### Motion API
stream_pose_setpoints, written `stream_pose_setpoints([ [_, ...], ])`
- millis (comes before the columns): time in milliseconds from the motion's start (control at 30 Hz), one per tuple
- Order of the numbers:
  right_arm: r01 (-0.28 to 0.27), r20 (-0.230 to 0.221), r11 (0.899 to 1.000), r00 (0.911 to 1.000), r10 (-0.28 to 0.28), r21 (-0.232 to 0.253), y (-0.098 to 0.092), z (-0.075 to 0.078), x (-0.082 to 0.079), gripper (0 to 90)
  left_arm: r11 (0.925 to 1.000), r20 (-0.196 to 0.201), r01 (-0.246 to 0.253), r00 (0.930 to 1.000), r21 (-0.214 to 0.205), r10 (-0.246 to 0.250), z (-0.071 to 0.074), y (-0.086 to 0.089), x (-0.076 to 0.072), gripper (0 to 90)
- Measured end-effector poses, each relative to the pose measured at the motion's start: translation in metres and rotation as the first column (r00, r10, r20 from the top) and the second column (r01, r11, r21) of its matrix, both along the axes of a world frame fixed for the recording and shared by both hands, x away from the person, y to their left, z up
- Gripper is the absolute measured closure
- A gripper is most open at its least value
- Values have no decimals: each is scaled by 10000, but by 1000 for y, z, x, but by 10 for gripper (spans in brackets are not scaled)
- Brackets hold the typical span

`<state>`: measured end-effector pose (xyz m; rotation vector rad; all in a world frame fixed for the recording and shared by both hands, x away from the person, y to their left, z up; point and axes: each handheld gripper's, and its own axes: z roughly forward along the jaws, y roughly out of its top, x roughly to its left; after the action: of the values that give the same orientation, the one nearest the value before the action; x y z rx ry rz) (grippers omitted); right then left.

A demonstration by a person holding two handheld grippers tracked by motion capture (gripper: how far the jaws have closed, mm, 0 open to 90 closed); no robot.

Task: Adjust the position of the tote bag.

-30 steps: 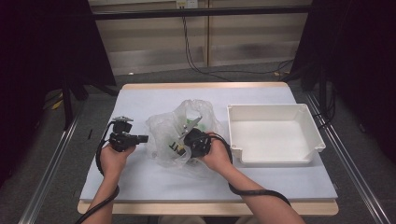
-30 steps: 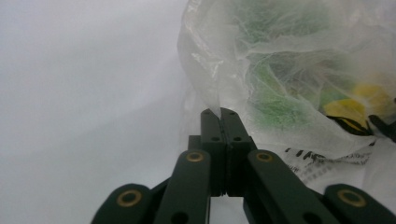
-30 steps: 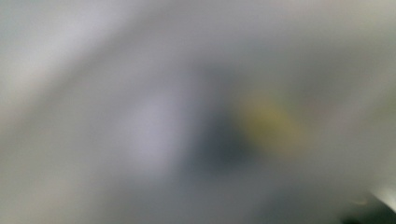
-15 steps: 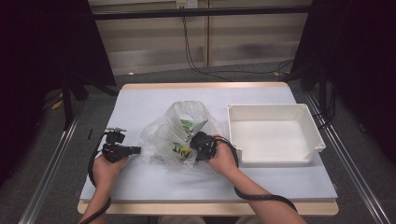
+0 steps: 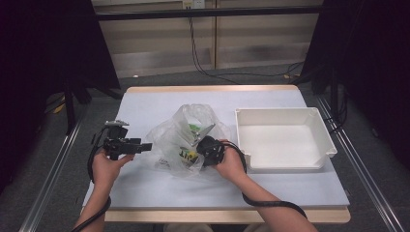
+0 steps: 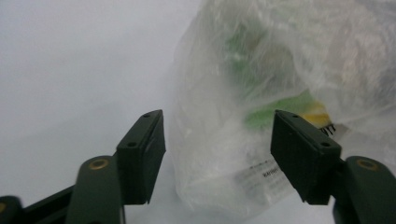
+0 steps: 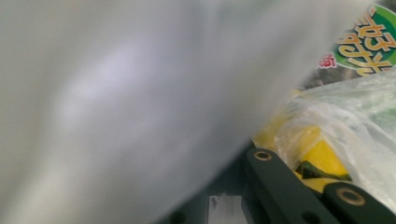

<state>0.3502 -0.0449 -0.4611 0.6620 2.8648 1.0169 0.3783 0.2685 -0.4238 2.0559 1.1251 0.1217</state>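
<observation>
A clear plastic bag [image 5: 186, 137] with green and yellow printed packets inside stands crumpled in the middle of the table. My left gripper [image 5: 147, 145] points at its left edge. Its jaws have just been opening and now stand apart [image 6: 217, 154]. The bag [image 6: 261, 102] lies just ahead of them and nothing is pinched. My right gripper [image 5: 205, 147] is shut on the bag's right side. Film [image 7: 140, 93] drapes over its camera, and a yellow packet [image 7: 322, 158] lies beside one jaw.
An empty white tray [image 5: 285, 113] stands to the right of the bag, close to the right hand. The table is covered with a pale sheet [image 5: 154, 104]. Cables trail from both grippers toward the table's front edge.
The left gripper's jaws have opened at the bag's left edge. The bag has been pulled up taller and narrower, and the right hand has shifted a little to the right.
</observation>
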Motion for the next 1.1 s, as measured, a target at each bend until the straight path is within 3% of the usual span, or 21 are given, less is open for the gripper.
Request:
stream_pose_setpoints([
  [233, 81, -97, 10000, 9999, -81, -4, 1, -1, 1, 896, 9997, -153, 167, 9997, 181, -164, 11, -2, 10, 318],
  [567, 30, -97, 10000, 9999, -31, -71, 1, -1, 2, 896, 10000, 119, -6, 9999, -3, 6, 30, 2, 19, 308],
  [800, 48, -128, 10000, 9999, -49, -72, 3, -2, 2, 896, 9974, 451, 574, 9972, 439, -594, 35, -24, 23, 233],
  [933, -9, -34, 10000, 10000, 9, -83, 3, -2, 2, 896, 9947, 285, 878, 9956, 538, -894, 37, -38, 27, 170],
  [1100, 33, -70, 9999, 10000, -33, -95, 3, 0, 2, 896, 9860, 105, 1548, 9878, 617, -1557, 41, -57, 27, 119],
])
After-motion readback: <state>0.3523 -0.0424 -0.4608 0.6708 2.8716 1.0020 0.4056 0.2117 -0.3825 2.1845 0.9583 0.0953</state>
